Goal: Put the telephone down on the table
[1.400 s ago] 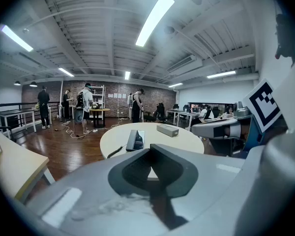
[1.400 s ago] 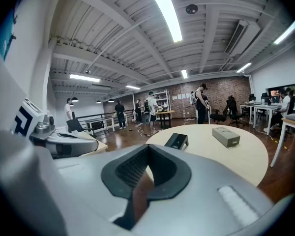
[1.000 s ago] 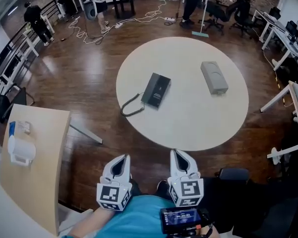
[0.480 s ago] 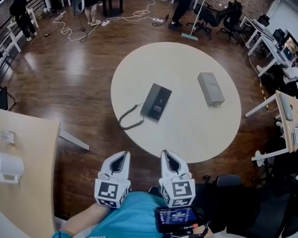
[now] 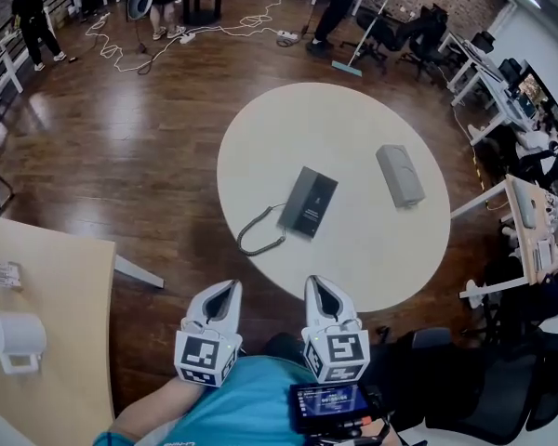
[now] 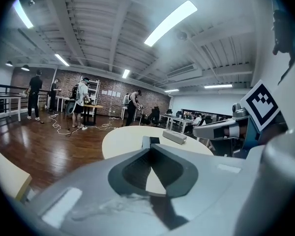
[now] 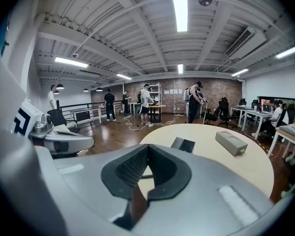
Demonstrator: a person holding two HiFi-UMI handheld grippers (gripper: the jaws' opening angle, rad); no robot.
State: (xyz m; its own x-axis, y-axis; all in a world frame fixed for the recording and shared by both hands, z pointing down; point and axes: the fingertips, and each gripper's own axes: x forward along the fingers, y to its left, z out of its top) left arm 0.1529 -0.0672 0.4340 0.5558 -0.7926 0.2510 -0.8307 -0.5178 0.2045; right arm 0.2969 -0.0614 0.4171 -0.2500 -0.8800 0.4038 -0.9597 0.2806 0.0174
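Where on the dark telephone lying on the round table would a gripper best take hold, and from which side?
Probably across the narrow width of the telephone, around its middle, coming from above. It lies flat on the table, so only its long side edges offer opposing faces. Keep clear of the near-left end, where the coiled cord trails off.

Through the left claw (image 6: pixel 151 149) view, its own tips cover most of the telephone (image 6: pixel 154 140); only a sliver peeks out on the far side. Over to the right claw (image 7: pixel 148 145) view: the cord (image 7: pixel 147 176) sits almost wholly behind the claw body. From the head view, both hands are tucked under the marker cubes. The wooden counter (image 5: pixel 56 305) on the left runs off the edge, and the print on the near screen (image 5: pixel 330 405) is too small to read.
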